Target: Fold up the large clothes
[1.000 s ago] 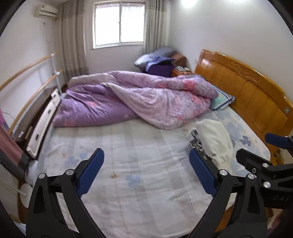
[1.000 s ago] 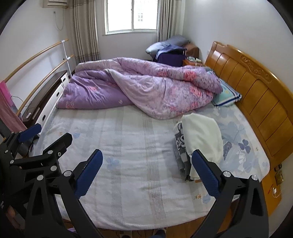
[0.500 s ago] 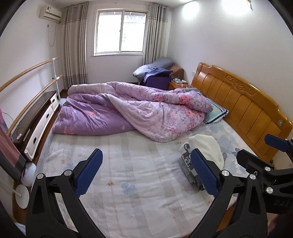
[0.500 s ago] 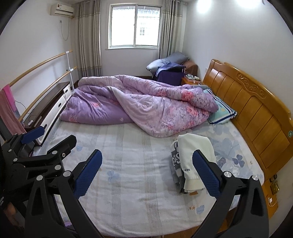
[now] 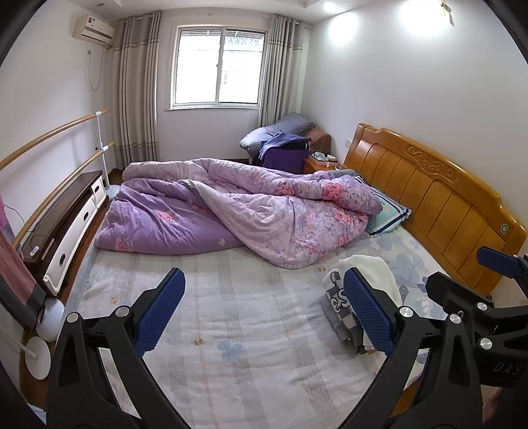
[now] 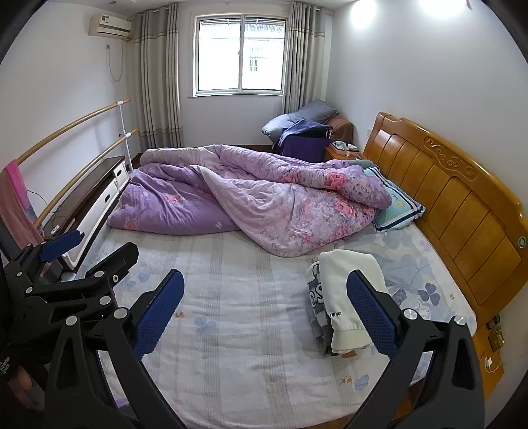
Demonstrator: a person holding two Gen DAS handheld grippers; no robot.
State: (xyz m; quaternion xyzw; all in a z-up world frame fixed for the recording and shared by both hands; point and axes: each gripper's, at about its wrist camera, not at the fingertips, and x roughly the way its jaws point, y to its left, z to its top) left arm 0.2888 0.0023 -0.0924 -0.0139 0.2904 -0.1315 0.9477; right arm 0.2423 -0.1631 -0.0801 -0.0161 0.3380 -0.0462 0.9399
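Both the left hand-held gripper [image 5: 262,313] and the right hand-held gripper [image 6: 265,313] are spread wide and empty, well above the bed [image 6: 237,316]. The folded clothes [image 6: 343,297] sit stacked near the headboard [image 6: 455,204]. A careless grab risks toppling the stack or snagging the sheet.

a bed [image 6: 250,346] with a pale striped, flower-printed sheet fills the room. along its far side lies a rumpled purple floral duvet [image 6: 264,198]. at the bed's right end stands a carved wooden headboard [image 6: 455,211], and a blue-edged pillow [image 6: 399,208] lies against it beside the duvet. past the bed, a window [image 6: 241,52] sits between grey curtains [image 6: 158,79], with an air conditioner [image 6: 110,25] up on the wall left of it. left of the bed run 2 wooden rails [image 6: 72,145] above a low dark-topped cabinet [image 6: 95,198].
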